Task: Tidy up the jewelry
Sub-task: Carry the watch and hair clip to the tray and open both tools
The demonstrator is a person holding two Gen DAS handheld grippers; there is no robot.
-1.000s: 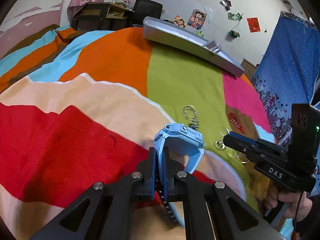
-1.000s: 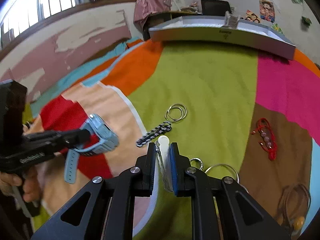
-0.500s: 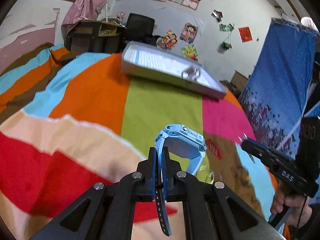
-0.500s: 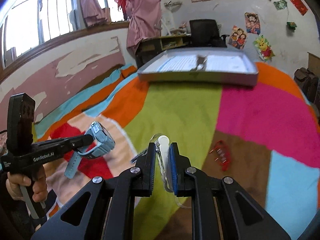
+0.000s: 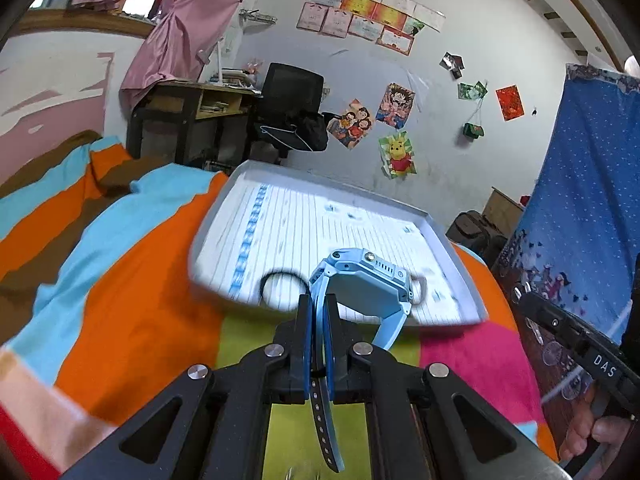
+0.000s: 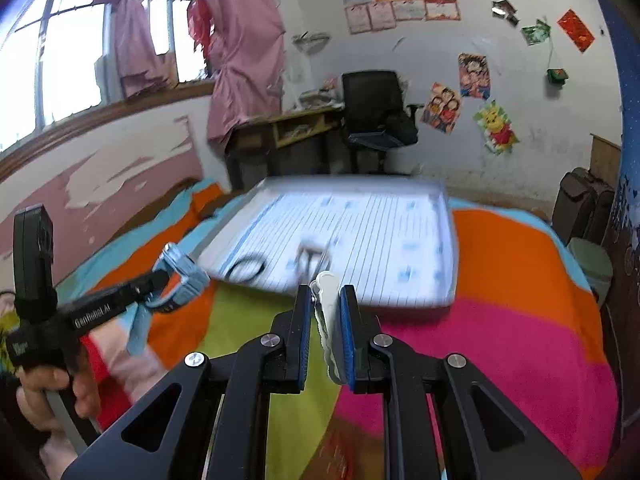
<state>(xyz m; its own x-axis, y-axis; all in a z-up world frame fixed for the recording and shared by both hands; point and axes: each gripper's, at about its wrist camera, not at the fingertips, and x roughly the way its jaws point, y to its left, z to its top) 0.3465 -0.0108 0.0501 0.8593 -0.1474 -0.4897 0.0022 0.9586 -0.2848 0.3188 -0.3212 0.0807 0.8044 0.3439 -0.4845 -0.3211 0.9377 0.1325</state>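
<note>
Two items are being carried above the bed, one in each set of tongs. Item one: a light blue watch [image 5: 366,280], its strap being pinched between the closed fingers of the left tongs [image 5: 318,320], the case standing up past the fingertips and the loose strap end hanging down between the tong arms; in the right wrist view it [image 6: 180,280] is showing at the left, in front of the tray's near left corner. Item two: a white clip-like piece [image 6: 327,312], too blurred to name further, being clamped between the blue pads of the right tongs [image 6: 326,304]. Both are hovering just short of a pale grey tray [image 5: 460,256] with a lined white floor, lying on the far part of the bed. Inside the tray, a black ring-shaped band [image 5: 280,280] is lying near the near edge, and a blurred metallic piece [image 6: 312,258] sits near the middle. Under everything, a blanket [image 5: 140,312] in orange, green, pink and blue patches is covering the bed. Far behind, a black chair [image 6: 372,108] is standing at a wooden desk.
</note>
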